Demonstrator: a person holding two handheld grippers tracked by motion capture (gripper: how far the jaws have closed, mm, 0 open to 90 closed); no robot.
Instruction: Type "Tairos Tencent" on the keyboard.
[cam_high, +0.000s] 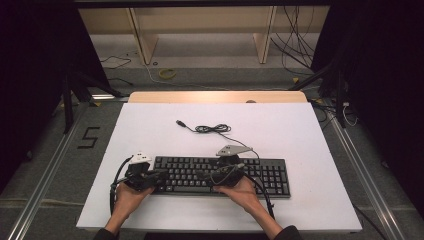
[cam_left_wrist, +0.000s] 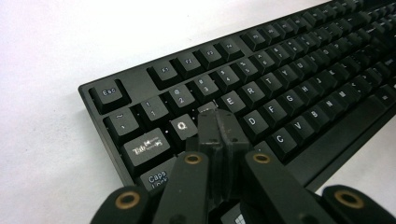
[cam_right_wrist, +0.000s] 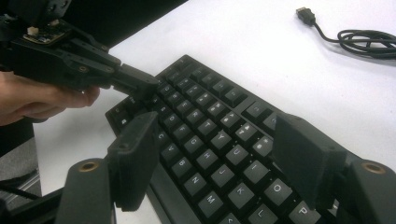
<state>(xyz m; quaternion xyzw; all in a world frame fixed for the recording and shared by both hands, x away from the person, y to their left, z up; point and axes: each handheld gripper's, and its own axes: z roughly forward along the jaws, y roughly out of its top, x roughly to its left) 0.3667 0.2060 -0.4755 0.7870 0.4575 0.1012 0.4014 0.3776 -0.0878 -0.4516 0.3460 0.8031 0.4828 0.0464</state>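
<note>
A black keyboard (cam_high: 220, 175) is lying flat on the white worktop (cam_high: 150, 135), and both tongs are working over it. The left tongs (cam_high: 161, 176) are hanging over the keyboard's left end with their jaws pressed fully together and nothing between them — in the left gripper view the closed tips (cam_left_wrist: 217, 128) are sitting right above the key between Q and E, though whether they are actually touching it cannot be told. The Esc key (cam_left_wrist: 109, 94) is lying beyond and to the left of those tips, the Tab key (cam_left_wrist: 148, 148) just beside them on the left.

The right tongs (cam_high: 204, 175) are hovering over the middle of the keyboard with their jaws standing wide apart and gripping nothing; in the right gripper view the letter keys (cam_right_wrist: 210, 154) are showing in the gap between the two pads (cam_right_wrist: 135, 158). Ahead of them, the left tongs (cam_right_wrist: 144, 86) are pointing down at the keyboard's far corner, held by the person's hand (cam_right_wrist: 32, 100).

The keyboard's cable (cam_high: 212, 129) is lying coiled on the worktop beyond the right tongs, its USB plug (cam_right_wrist: 306, 15) resting free — well apart from both tongs.
</note>
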